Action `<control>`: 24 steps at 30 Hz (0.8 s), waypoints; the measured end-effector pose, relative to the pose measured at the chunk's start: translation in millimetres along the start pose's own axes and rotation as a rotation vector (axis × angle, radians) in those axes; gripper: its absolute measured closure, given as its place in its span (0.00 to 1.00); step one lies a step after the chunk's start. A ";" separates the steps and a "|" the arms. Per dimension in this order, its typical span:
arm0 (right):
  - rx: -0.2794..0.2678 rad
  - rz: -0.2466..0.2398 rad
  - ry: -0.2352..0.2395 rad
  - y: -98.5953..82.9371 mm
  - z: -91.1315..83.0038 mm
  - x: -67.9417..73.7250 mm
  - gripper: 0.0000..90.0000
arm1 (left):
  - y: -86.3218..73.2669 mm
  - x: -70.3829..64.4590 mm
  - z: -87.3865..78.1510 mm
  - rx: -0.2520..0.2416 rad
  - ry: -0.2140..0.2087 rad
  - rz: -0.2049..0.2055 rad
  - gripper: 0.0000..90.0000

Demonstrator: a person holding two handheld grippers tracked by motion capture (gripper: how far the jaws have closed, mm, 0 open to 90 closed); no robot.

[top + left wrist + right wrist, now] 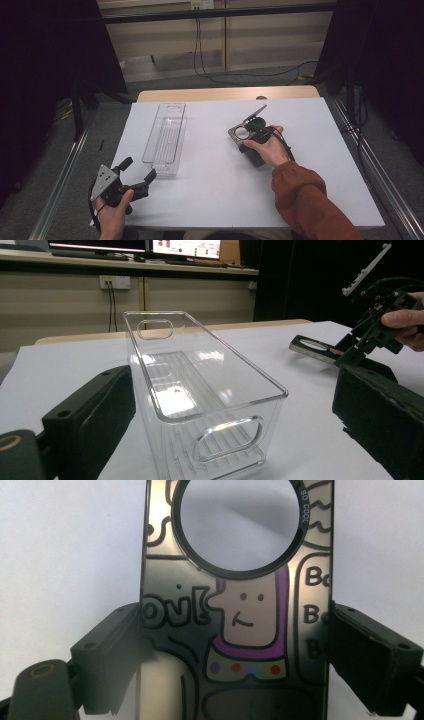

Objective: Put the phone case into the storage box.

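clear bin (200, 390) between spread fingers (90, 415) | right gripper (350, 352) beyond, over a flat case (312, 346)

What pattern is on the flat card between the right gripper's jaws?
The card bears a black-outlined cartoon figure with purple edging and coloured dots on a shiny grey ground; the right gripper view shows it best.

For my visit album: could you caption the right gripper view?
Hand-held gripper with its jaws on either side of a flat cartoon-printed case with a round hole, over a white table.
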State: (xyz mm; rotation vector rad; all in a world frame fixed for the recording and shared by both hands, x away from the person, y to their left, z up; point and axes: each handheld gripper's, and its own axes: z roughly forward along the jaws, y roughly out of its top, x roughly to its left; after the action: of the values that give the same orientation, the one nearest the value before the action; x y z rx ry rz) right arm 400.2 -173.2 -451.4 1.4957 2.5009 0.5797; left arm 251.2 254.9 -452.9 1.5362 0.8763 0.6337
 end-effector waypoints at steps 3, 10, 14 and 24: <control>-0.020 0.000 0.010 -0.7 -3.9 0.2 0.13 | 0.2 -1.3 0.1 0.003 -0.003 -0.001 0.04; -0.094 -0.038 0.053 -7.2 -15.1 1.6 0.13 | 0.5 -1.2 -0.1 0.006 -0.006 -0.011 0.04; -0.135 -0.058 0.075 -13.7 -19.9 0.1 0.13 | -0.7 -1.3 1.2 0.015 -0.014 -0.016 0.04; -0.288 -0.103 0.104 -24.2 -31.3 1.7 0.13 | 0.0 -8.8 4.5 0.034 -0.025 -0.007 0.04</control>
State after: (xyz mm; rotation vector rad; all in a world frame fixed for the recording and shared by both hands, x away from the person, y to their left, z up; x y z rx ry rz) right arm 369.2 -189.4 -432.8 1.2540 2.4219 0.9737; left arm 249.8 245.1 -452.8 1.5675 0.8771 0.5957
